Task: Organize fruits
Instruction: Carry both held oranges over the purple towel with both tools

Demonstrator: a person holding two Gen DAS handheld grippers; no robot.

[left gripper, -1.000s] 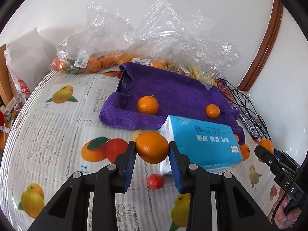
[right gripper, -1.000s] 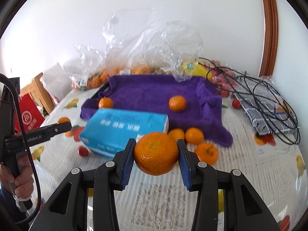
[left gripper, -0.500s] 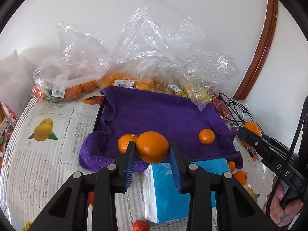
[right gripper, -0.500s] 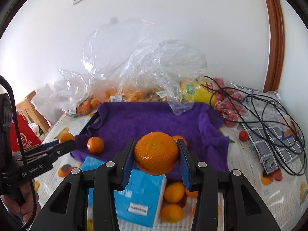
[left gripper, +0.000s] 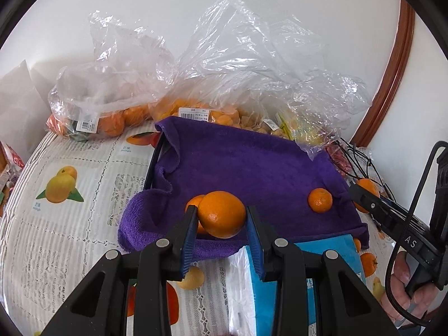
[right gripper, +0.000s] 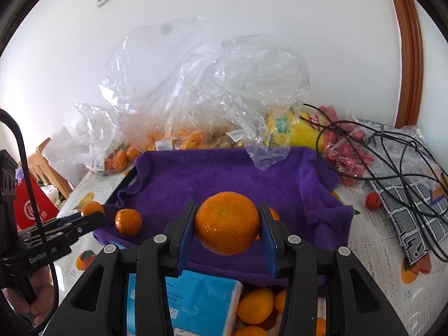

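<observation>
My left gripper point(left gripper: 219, 231) is shut on an orange point(left gripper: 222, 214), held over the near edge of a purple towel point(left gripper: 246, 165) spread in a tray. Two mandarins lie on the towel: one point(left gripper: 193, 201) is half hidden behind the held fruit, the other point(left gripper: 320, 200) sits toward the right. My right gripper point(right gripper: 226, 232) is shut on a larger mandarin point(right gripper: 226, 226), also above the towel's point(right gripper: 224, 179) near edge. A mandarin point(right gripper: 128, 221) rests on the towel at its left. The left gripper point(right gripper: 84, 219) shows at the left of the right wrist view with its orange.
A blue tissue pack point(left gripper: 280, 282) lies just in front of the towel, with loose oranges point(right gripper: 254, 305) beside it. Clear plastic bags of oranges point(left gripper: 112, 117) line the wall behind. Black cables point(right gripper: 392, 151), a checked cloth and a red fruit bag point(right gripper: 347, 156) lie at the right.
Both grippers have travelled forward from over the tissue pack to the towel's near edge, each still clamped on its fruit. The towel and bags now look closer.
</observation>
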